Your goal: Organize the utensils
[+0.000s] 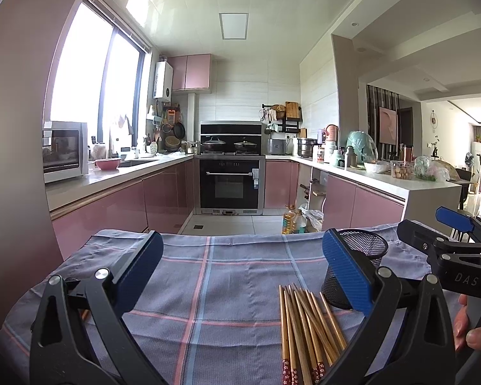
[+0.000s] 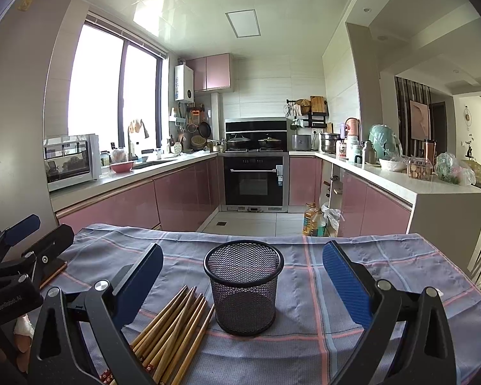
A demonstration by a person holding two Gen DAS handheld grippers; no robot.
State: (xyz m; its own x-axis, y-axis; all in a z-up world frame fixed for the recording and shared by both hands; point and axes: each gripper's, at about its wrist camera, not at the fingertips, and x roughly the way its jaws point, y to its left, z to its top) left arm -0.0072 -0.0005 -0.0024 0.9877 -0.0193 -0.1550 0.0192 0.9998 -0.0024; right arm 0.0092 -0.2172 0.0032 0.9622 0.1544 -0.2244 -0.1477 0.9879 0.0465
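black mesh cup [image 2: 244, 288], checked blue-grey cloth [image 2: 336, 288]

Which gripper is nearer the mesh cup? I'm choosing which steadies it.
Right. The right gripper faces the mesh cup head-on; the left gripper has it off to its right.

Left gripper [image 1: 242, 274]: jaws spread wide, nothing between the pads, held level and low. Right gripper [image 2: 242, 277]: jaws likewise wide apart and empty, level, just beside the left. A hand [image 1: 474, 327] grips the right handle.
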